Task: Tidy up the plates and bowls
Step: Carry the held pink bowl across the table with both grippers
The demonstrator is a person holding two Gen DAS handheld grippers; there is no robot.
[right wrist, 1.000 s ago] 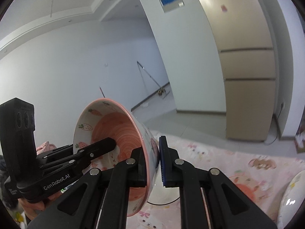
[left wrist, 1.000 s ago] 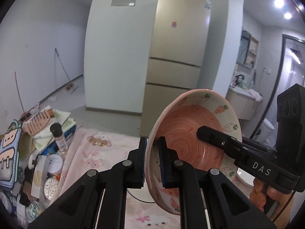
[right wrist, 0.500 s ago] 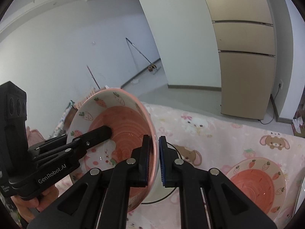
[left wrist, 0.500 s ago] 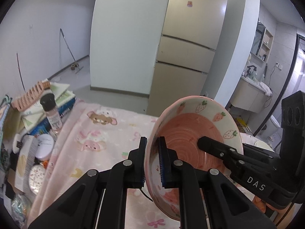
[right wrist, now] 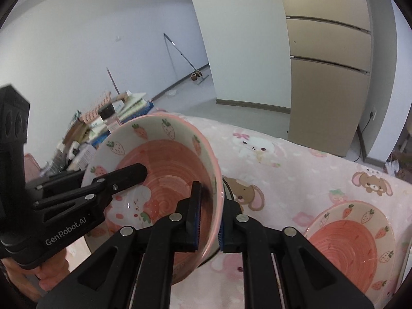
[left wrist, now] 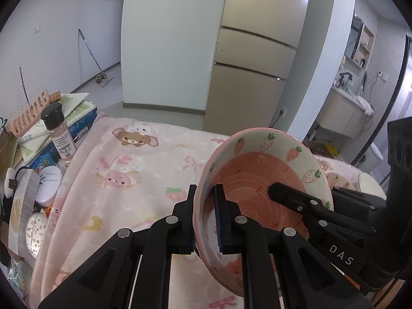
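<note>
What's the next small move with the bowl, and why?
Probably carry the bowl rightward and lower it over the plate. Both the left gripper and right gripper clamp opposite rims, holding it tilted above the cloth, apart from the plate.

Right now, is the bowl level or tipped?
Tipped. The bowl shows its inside to both cameras, each claw pinching an opposite rim.

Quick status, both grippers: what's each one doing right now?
Left gripper: shut on the strawberry bowl, clamping its rim.
Right gripper: shut on the same strawberry bowl, clamping the opposite rim.
</note>
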